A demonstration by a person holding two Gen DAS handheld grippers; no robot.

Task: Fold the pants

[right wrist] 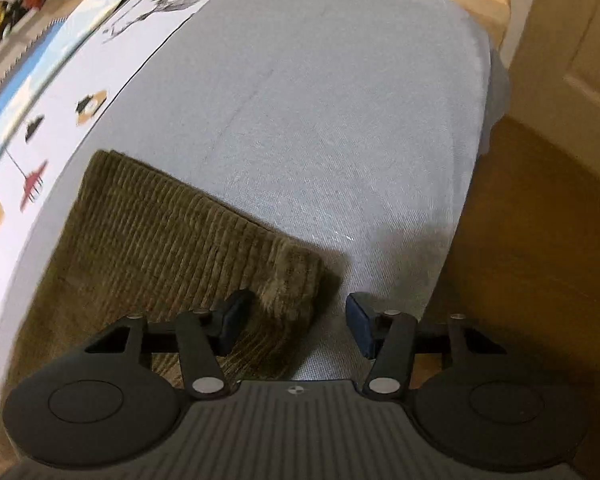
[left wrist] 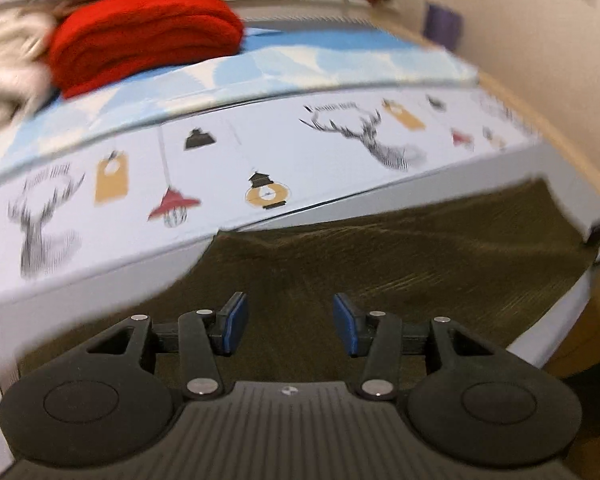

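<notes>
Grey bedsheet (right wrist: 320, 120) carries my olive corduroy pants (right wrist: 172, 232), folded near its front edge beside the printed cover (left wrist: 260, 152). My left gripper (left wrist: 290, 322) hangs partly spread and empty above them; my right gripper (right wrist: 298, 322) straddles their corner without pinching.

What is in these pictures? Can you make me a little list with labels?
pants: olive corduroy, lying flat
surface: grey sheet
beside pants: printed board with deer and lamps
far back: red blanket, folded
left hand-held gripper: open, over the pants, holding nothing
right hand-held gripper: open, pants corner between its fingers, not pinched
</notes>
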